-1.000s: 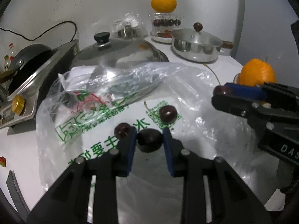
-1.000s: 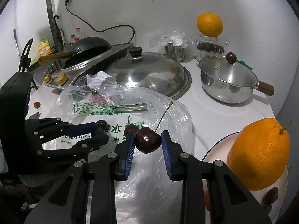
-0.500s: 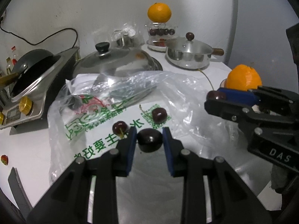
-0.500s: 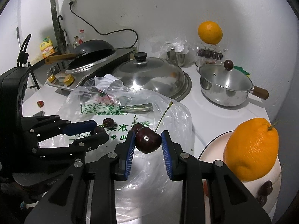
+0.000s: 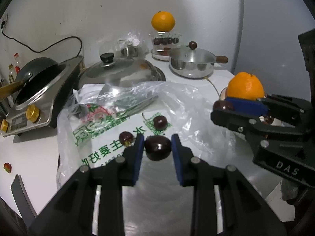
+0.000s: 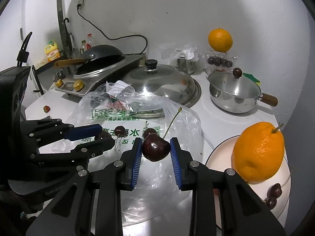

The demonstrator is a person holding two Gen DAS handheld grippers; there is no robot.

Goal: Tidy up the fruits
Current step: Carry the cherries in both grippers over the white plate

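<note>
Cherry (image 6: 156,147), dark glossy red with long stem, pinched in right gripper (image 6: 156,148).

Dim cool indoor light, fisheye-warped edges, dark corners, slightly soft focus

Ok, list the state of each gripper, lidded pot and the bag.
left gripper: shut on a cherry
right gripper: shut on a stemmed cherry
saucepan: lid on
large domed lid: resting down, covering its pan
plastic bag: lying flat, two loose cherries on it
</note>
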